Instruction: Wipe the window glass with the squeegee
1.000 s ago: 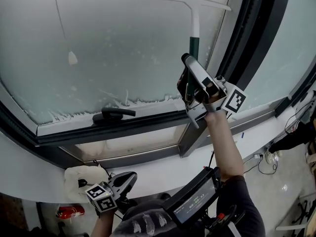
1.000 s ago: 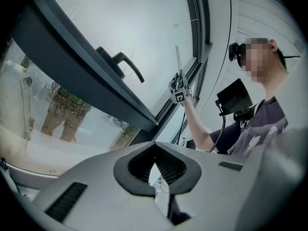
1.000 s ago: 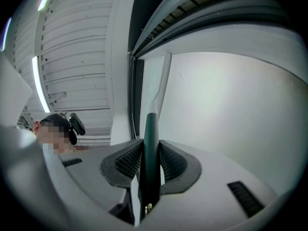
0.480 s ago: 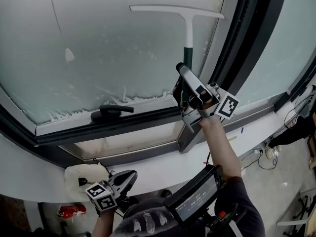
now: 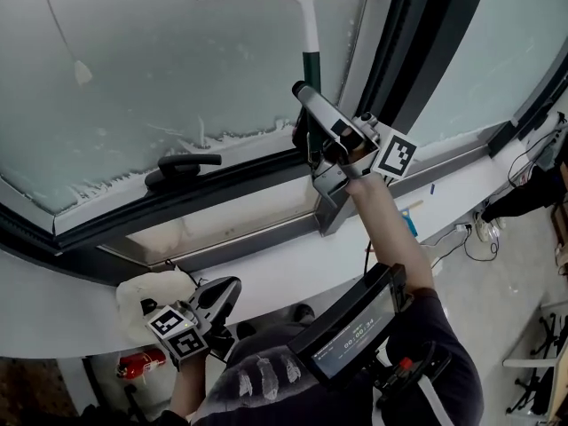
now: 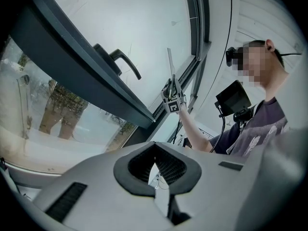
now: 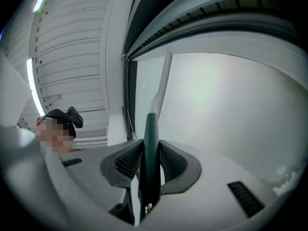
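1. Two claws are in view. Your right claw (image 5: 306, 105) is raised to the window with your arm stretched up, and its jaws are clamped on the squeegee (image 5: 309, 25).
2. The right gripper view shows that grip plainly. The dark green handle runs straight up between the two ribbed pads (image 7: 126, 161), one pad pressed on each side of it.
3. Above the green part, the white stem rises to a long white blade. The blade lies level across the upper part of the glass (image 5: 177, 51), left of the dark frame (image 5: 390, 51).
4. The blade looks as if it sits against the pane, but you cannot be sure of contact from these views.
5. White suds (image 5: 200, 136) streak the bottom edge of the glass, well below the blade. A single pale blob sits higher up at the left.
6. A black lever (image 5: 182, 165) lies on the lower frame rail, left of your right claw and apart from it.
7. Your left claw (image 5: 222, 295) hangs low by the white sill (image 5: 293, 273), well away from the glass. Its pads meet at the tips and there is nothing between them.
8. A pale crumpled bundle (image 5: 146, 291) sits just beside the left claw, on its left.
9. A dark screen (image 5: 355, 331) is mounted at your chest, below your right arm.
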`<act>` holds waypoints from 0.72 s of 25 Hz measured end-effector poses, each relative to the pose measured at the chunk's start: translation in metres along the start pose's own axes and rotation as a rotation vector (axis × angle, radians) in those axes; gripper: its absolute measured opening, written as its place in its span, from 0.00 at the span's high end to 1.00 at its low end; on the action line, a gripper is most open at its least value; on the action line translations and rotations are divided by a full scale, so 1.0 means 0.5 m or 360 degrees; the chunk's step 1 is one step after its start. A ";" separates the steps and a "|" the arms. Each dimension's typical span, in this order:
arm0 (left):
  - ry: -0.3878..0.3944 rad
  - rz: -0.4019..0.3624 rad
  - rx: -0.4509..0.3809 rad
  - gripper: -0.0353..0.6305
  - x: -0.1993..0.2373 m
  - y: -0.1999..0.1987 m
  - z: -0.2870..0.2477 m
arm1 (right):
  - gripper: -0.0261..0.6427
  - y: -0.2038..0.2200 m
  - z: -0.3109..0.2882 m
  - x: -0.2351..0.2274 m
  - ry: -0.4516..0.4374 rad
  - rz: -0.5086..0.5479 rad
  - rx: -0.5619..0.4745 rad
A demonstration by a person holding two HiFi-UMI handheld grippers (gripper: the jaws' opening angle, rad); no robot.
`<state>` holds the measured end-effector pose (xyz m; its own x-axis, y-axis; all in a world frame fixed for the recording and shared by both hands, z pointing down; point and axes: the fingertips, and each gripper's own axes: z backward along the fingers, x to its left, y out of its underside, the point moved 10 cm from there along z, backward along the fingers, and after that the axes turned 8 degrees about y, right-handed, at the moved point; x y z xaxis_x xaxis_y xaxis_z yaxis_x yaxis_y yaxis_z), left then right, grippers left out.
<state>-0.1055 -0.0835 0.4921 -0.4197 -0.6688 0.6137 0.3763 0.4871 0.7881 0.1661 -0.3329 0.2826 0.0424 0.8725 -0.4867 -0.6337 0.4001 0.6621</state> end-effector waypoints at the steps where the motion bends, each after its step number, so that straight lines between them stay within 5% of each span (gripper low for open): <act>1: 0.0001 0.0002 0.0000 0.94 -0.001 0.001 0.000 | 0.82 0.003 0.003 -0.001 0.0005 -0.0006 0.0001; 18: 0.0017 0.0029 0.0026 0.94 0.005 0.012 0.002 | 0.82 0.078 0.058 -0.020 0.0075 -0.0082 -0.0028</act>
<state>-0.1051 -0.0816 0.4985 -0.4040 -0.6655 0.6276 0.3700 0.5086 0.7775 0.1632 -0.3180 0.3298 0.0392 0.8366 -0.5463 -0.6450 0.4388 0.6257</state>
